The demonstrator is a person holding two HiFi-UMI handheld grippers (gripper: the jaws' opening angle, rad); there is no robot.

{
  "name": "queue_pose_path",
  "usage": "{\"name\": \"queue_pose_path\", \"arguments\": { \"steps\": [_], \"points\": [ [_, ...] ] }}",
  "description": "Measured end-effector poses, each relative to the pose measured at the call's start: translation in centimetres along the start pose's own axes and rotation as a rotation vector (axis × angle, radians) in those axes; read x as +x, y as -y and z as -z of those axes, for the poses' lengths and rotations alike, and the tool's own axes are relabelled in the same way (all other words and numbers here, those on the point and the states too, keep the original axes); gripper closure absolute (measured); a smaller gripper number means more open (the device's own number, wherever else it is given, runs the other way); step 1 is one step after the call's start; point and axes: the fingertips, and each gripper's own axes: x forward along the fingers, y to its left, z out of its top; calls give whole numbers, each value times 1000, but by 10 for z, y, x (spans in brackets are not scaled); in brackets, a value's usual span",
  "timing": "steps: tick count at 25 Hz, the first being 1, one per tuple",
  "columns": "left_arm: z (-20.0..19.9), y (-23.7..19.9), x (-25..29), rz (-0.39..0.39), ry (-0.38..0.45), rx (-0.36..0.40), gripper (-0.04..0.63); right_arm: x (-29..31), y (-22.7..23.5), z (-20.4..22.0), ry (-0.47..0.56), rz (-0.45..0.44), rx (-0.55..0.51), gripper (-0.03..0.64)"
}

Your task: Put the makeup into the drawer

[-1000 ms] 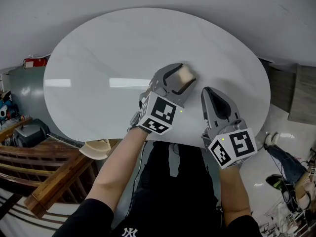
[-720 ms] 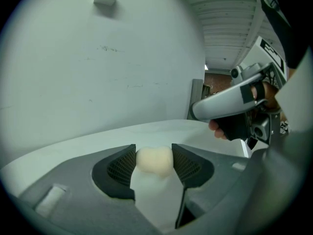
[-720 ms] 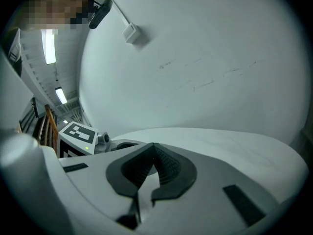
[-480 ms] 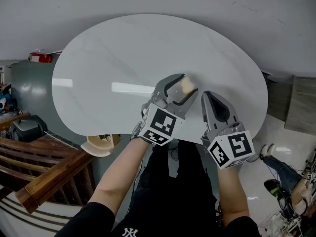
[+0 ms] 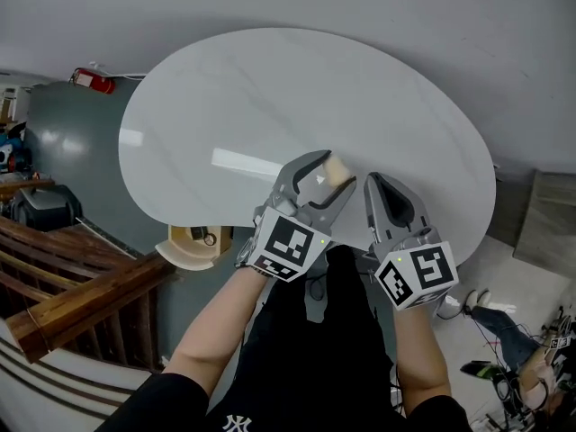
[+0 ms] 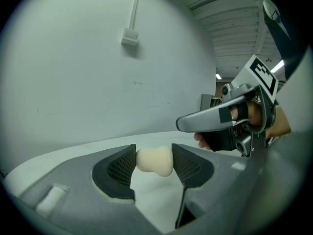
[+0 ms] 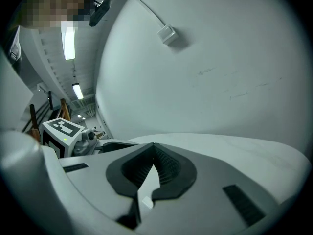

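Makeup sponge [image 5: 335, 166] gripped by left gripper [image 6: 154, 164], lifted & drawn back to near table [image 5: 225, 97] edge; right gripper [image 7: 152, 169] closed, empty. Drawer drop pending.

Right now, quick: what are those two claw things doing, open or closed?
Left gripper: closed on a cream makeup sponge.
Right gripper: closed, empty.
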Motion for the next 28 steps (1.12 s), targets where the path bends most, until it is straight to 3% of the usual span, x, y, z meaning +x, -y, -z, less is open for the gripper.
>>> {"name": "queue_pose_path", "arguments": {
  "steps": [15, 28],
  "points": [
    [23, -57, -126, -182, 67, -83, 360, 37, -124, 9, -43, -140, -95, 601],
    [92, -112, -248, -379, 48, -186, 362, 92, -268, 58, -140, -370, -177, 601]
  ]
}}
